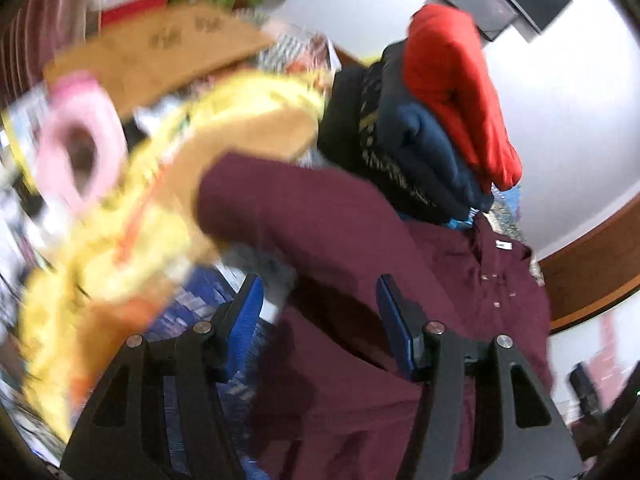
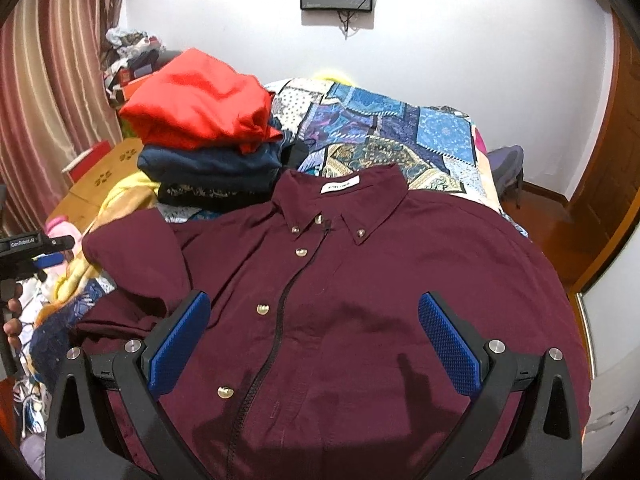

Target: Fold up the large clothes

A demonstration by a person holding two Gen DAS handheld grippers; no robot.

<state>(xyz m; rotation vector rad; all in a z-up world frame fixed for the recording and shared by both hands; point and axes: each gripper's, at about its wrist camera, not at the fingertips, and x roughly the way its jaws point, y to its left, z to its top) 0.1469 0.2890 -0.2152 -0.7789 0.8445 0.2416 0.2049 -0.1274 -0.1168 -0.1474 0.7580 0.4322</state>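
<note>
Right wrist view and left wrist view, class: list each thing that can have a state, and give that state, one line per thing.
maroon shirt: spread flat on the bed, front up, buttoned, one sleeve folded in.
red garment: folded, top of the stack.
navy garment: folded, under the red one.
left gripper: open, holding nothing.
right gripper: open above the shirt, holding nothing.

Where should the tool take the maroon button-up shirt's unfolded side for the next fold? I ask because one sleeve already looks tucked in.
Judging from the right wrist view, grip the maroon button-up shirt at its far shoulder seam, coming in from the side near the wooden door. That side lies flat and spread over the patchwork quilt, its edge exposed, while the other sleeve is already doubled inward.
</note>
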